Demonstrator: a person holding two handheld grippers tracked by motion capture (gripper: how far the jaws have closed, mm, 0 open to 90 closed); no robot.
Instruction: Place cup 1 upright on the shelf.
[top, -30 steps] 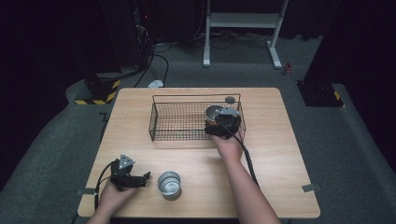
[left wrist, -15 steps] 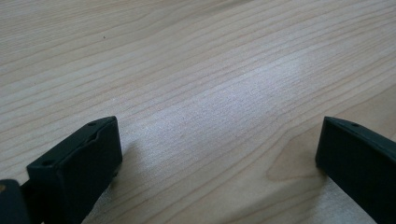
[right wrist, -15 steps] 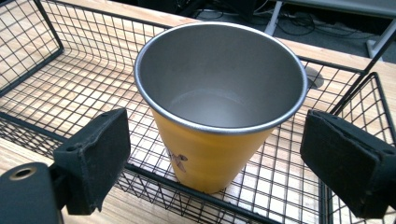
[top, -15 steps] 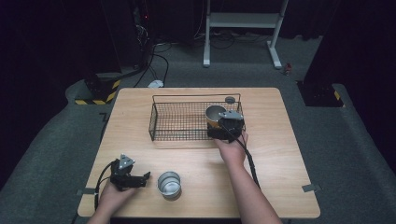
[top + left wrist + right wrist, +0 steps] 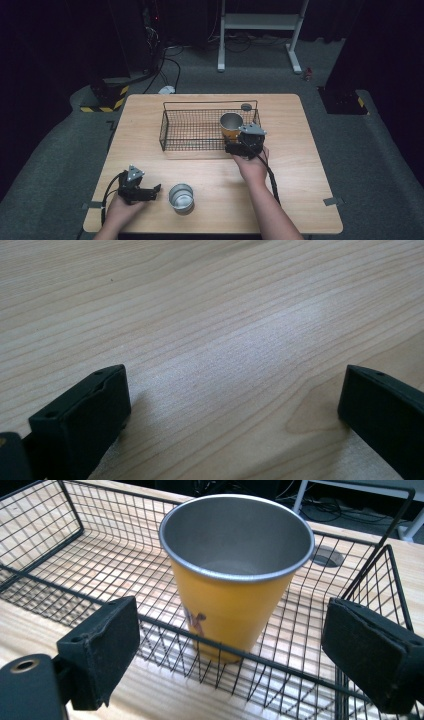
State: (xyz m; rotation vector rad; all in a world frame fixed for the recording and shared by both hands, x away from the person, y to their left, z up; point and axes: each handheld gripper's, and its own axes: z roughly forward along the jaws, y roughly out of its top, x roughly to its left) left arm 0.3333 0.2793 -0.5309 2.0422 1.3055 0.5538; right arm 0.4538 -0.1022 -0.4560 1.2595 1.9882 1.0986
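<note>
A yellow cup with a steel inside [image 5: 230,125] [image 5: 235,585] stands upright in the right end of a black wire basket [image 5: 200,131] [image 5: 60,555]. My right gripper [image 5: 241,144] [image 5: 232,640] is open just outside the basket's near wall, its jaws wide apart on either side of the cup and touching nothing. A short steel cup [image 5: 181,196] stands on the table near the front edge. My left gripper [image 5: 151,192] [image 5: 232,395] lies low on the wood just left of that cup, open and holding nothing.
The wooden table [image 5: 300,165] has bare room to the right and in front of the basket. A small round grey disc [image 5: 246,106] [image 5: 327,558] sits in the tabletop behind the basket. Cables trail from both grippers toward the person.
My right gripper has drawn back toward the person, from over the basket's right end to outside its near wall. The yellow cup stays standing. The left gripper has not moved.
</note>
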